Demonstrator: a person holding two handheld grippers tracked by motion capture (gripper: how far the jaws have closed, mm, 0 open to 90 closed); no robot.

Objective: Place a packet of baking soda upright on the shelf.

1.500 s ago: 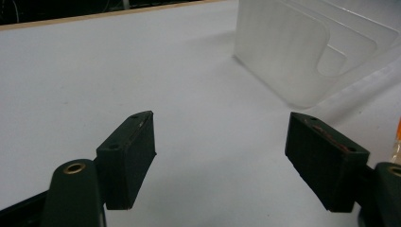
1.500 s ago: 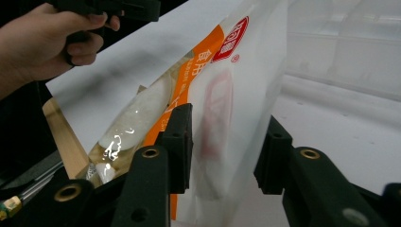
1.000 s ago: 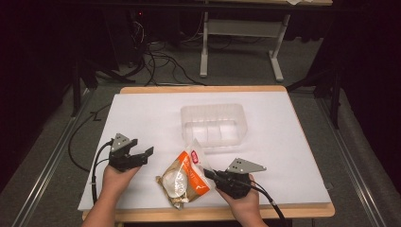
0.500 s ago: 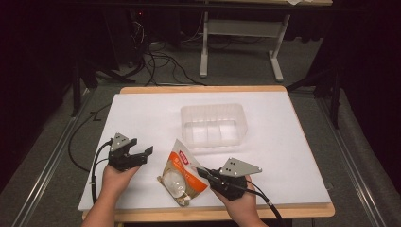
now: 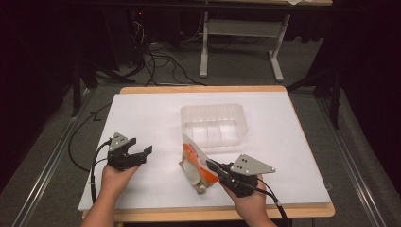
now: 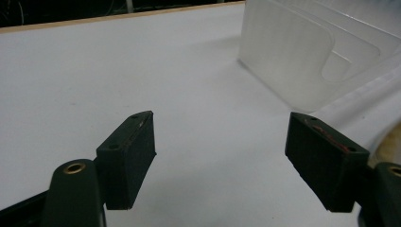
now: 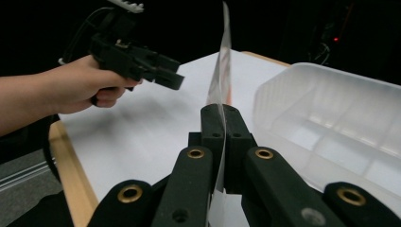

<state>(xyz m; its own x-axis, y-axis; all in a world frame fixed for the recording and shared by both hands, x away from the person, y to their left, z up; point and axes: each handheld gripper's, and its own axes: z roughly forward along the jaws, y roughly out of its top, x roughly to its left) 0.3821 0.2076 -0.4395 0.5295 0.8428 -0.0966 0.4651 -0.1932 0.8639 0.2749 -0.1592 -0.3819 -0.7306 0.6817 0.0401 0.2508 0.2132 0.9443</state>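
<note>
Right gripper view first: my right gripper [image 7: 220, 124] is pinched tight on the thin edge of the snack bag [image 7: 221, 71], the film standing up straight out of the closed jaws. In the high view the bag [image 5: 197, 163] hangs tilted just ahead of that gripper, its lower end low over the desk [image 5: 142, 113]. I judge this the lift step. Beyond the bag, a little farther out, sits the clear bin [image 5: 213, 124], so next I need to carry it forward over the rim before letting go. Off to my left, my left gripper [image 5: 142, 153] hovers wide and empty.
</note>
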